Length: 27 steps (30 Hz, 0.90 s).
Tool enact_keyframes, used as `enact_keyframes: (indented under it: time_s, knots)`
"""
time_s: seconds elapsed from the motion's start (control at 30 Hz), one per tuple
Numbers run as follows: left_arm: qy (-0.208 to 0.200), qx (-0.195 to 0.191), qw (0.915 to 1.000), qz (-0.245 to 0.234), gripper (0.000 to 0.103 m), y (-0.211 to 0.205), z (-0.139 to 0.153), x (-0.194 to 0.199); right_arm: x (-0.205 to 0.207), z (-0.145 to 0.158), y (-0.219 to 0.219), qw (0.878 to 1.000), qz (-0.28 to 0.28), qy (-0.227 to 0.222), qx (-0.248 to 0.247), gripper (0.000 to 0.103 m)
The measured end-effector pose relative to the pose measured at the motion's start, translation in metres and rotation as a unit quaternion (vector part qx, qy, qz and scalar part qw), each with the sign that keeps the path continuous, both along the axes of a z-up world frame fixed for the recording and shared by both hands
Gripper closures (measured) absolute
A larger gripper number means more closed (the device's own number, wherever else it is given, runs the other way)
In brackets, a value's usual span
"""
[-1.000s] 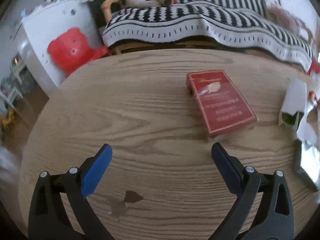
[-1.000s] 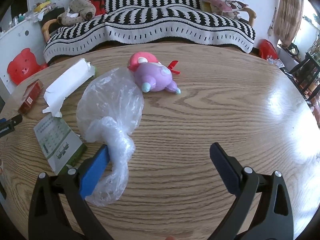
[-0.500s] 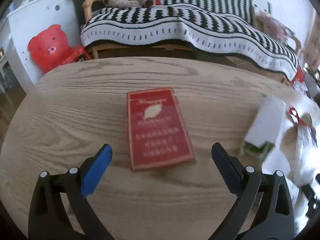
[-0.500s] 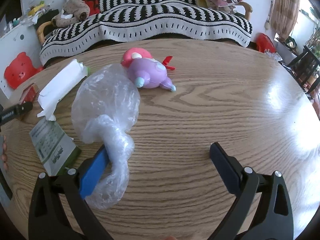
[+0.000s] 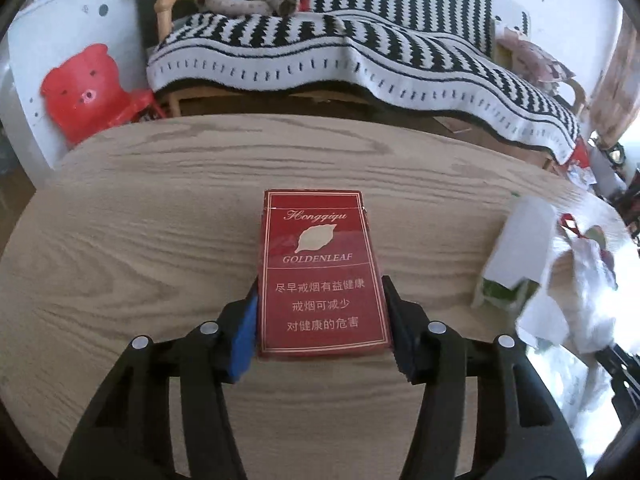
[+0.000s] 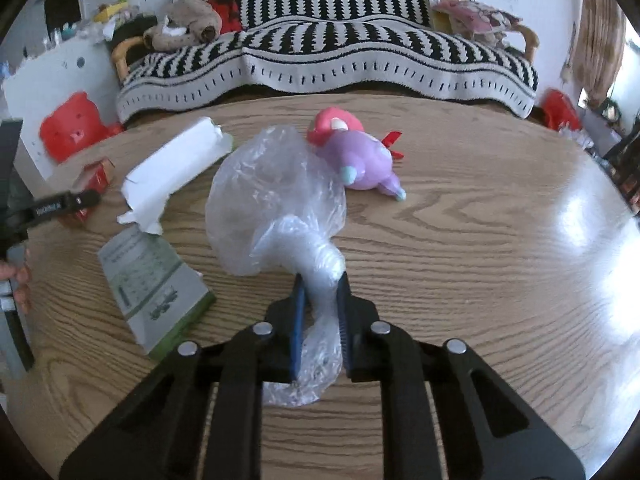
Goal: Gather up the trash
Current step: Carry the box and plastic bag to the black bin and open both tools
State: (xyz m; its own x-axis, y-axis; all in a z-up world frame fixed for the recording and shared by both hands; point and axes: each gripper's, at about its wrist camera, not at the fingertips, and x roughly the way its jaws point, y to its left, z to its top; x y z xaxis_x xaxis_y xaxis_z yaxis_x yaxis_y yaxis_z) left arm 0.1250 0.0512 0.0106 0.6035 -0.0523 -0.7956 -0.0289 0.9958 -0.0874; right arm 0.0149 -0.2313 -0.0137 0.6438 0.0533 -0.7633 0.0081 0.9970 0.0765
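A red cigarette pack (image 5: 320,272) lies flat on the wooden table (image 5: 120,240). My left gripper (image 5: 320,284) straddles its near half; the jaws are closing and both pads touch the pack's long sides. In the right wrist view the same pack (image 6: 96,174) shows at the far left. A crumpled clear plastic bag (image 6: 272,192) lies mid-table. My right gripper (image 6: 321,278) is closing on its twisted neck, which is squeezed between the pads, with the tail of the bag hanging out behind them.
A torn white carton (image 6: 176,168) and a green-and-white box (image 6: 152,280) lie left of the bag. A purple and pink plush toy (image 6: 356,156) rests behind it. Beyond the table stand a striped sofa (image 6: 320,60) and a red bear stool (image 6: 68,128).
The left gripper swung over the cigarette pack and closed onto its sides. The right gripper's wide-open jaws closed on the bag's neck.
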Motion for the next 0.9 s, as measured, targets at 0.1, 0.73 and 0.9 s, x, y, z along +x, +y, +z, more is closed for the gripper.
enact_keyframes:
  time_s: [0.1,0.73,0.9]
  knots:
    - [-0.001,-0.003,1.0000,-0.006,0.049,0.000,0.005,-0.011,-0.003,0.001,-0.002,1.000,-0.001,0.002,0.025,0.089]
    - [-0.011,-0.010,0.9996,-0.025,0.048,-0.002,0.028,-0.084,-0.024,0.012,-0.001,0.998,-0.014,-0.012,0.053,0.089]
    - [-0.007,-0.005,0.9995,-0.030,0.048,-0.006,0.025,-0.088,-0.029,0.010,-0.004,0.998,-0.014,-0.008,0.054,0.089]
